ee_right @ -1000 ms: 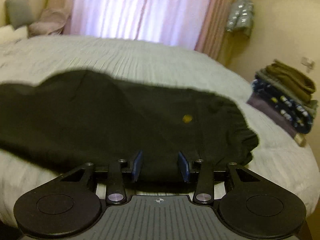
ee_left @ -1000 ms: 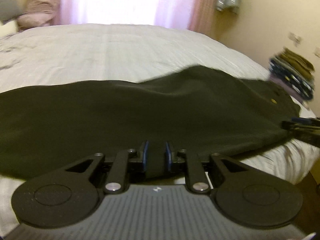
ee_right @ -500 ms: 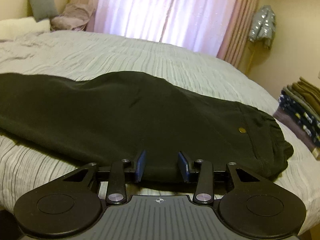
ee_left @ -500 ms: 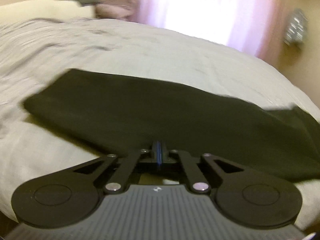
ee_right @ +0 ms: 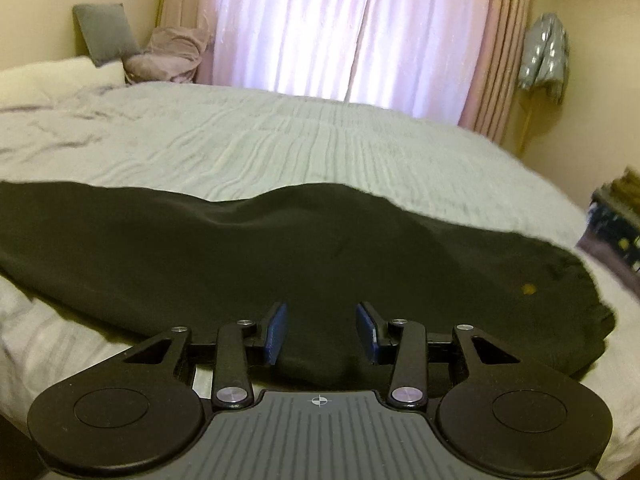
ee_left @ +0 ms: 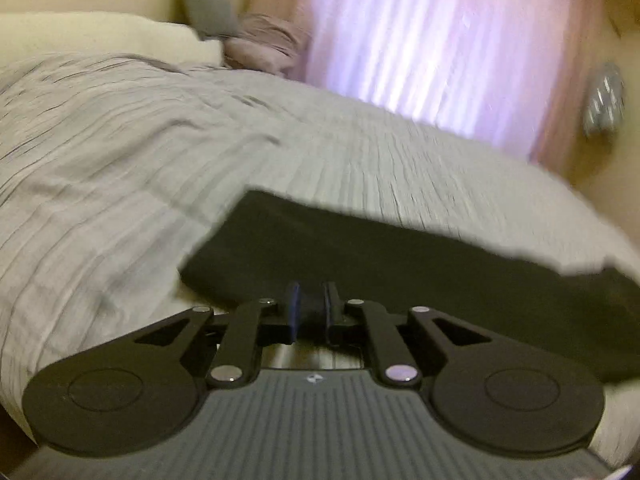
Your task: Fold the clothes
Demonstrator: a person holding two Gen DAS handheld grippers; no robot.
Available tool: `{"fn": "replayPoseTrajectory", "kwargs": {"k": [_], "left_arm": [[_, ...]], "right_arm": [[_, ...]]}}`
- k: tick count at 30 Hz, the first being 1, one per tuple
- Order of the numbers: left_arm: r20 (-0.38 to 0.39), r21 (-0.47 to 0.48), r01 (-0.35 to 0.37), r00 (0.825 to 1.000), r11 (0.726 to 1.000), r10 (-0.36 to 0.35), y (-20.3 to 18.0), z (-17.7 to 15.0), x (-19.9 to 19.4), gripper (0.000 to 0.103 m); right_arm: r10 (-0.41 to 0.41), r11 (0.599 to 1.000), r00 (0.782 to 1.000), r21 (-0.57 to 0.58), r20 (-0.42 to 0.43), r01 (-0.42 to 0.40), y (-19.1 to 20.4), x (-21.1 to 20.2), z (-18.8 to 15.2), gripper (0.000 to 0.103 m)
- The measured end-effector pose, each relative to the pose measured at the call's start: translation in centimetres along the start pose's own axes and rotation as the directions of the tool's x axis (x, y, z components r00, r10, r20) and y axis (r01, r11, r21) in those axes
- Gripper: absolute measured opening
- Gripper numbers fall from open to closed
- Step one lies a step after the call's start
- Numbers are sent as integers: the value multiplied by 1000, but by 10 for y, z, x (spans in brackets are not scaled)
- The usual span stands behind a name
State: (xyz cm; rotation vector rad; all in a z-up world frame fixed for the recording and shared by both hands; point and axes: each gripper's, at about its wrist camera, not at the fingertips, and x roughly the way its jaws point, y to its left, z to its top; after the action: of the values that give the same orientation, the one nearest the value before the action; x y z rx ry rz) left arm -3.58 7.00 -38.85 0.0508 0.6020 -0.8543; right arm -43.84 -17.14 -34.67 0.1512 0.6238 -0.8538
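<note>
- Dark fabric, apparently trousers (ee_right: 280,248), lies flat on the grey bedspread (ee_right: 320,140); in the right wrist view it fills the middle band of the frame, long axis running left to right, with a yellow mark (ee_right: 529,289) near its lower-right end
- We see the right gripper (ee_right: 321,330) at the lower centre of its view, jaws spread wide; the garment's near edge bulges into the gap between them, but neither pad presses on it
- We see the left gripper (ee_left: 309,308) at the lower centre of the blurred left wrist view, jaws narrowly parted with dark cloth between them; we cannot tell whether they pinch it
- In that view the trousers (ee_left: 400,264) end at a squared corner at centre frame, and the cloth extends toward the right edge
- We judge the left gripper nearer that end, so a fold along the long axis would carry it rightward toward the marked end
- A stack of folded clothes (ee_right: 618,220) sits at the right edge of the frame
</note>
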Motion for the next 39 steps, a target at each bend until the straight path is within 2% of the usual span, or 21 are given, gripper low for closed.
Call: {"fn": "replayPoseTrajectory", "kwargs": {"k": [2,4,6,9,10,11,15,19,22,25,27,29,30,31,33,35,36,38,39], "left_arm": [[-5,26,-34,999,999,34,2,-5,6,12],[-11,-44,-52,999,998,52,16,1,11,3],[-13,-64,-91,996,994,90,24,9,10,3],[-10,-70,-123,992,990,123,26,19,0,3],[-14,-69,-136,991,988,135,22,21,-5,9],[-22,-60,-133,991,989,132,15,22,-9,11],[-25,-57,-27,999,998,26,-23,15,-26,11],[-88,-28,85,992,996,-87,-69,6,-22,11],[-148,-6,157,977,988,-156,-104,9,-11,11],[-166,74,268,953,961,-253,-159,27,1,11],[-166,120,343,932,932,-322,-204,39,12,11],[-186,156,413,904,897,-384,-255,51,33,11],[-195,167,445,890,880,-413,-280,55,43,11],[-207,177,475,874,862,-439,-305,58,53,11],[-232,207,531,843,822,-486,-354,59,75,11],[-255,227,562,822,795,-509,-389,52,96,11],[-268,221,570,816,791,-513,-398,46,110,11],[-292,225,550,826,804,-483,-403,30,146,12],[-306,228,539,830,811,-466,-402,20,161,12]], "right_arm": [[28,999,999,38,-39,-26,-2,6,0,41],[40,996,995,78,-94,-32,-7,15,-2,41],[56,990,994,132,-93,-43,-19,16,-4,41],[8,982,997,189,-83,8,-36,6,4,41],[-5,979,998,204,-62,18,-43,2,6,41],[-16,976,999,216,-40,24,-49,-2,8,41],[-63,970,998,234,-10,64,-71,-11,7,41],[-75,961,997,266,-12,76,-90,-14,-4,41],[-21,966,996,256,-90,44,-100,-3,-9,41],[3,967,1000,255,-28,5,-108,-13,7,41],[25,966,999,257,28,-32,-118,-10,28,41],[49,960,996,273,76,-68,-130,0,50,41],[63,957,994,278,90,-86,-136,10,61,31],[77,954,992,282,102,-104,-142,21,72,27],[101,953,990,278,100,-125,-148,46,90,23],[119,961,989,241,88,-137,-148,71,100,23],[121,966,989,218,80,-135,-147,83,102,23],[90,987,996,134,25,-92,-144,109,97,23],[48,995,998,84,-29,-46,-146,126,87,23]]}}
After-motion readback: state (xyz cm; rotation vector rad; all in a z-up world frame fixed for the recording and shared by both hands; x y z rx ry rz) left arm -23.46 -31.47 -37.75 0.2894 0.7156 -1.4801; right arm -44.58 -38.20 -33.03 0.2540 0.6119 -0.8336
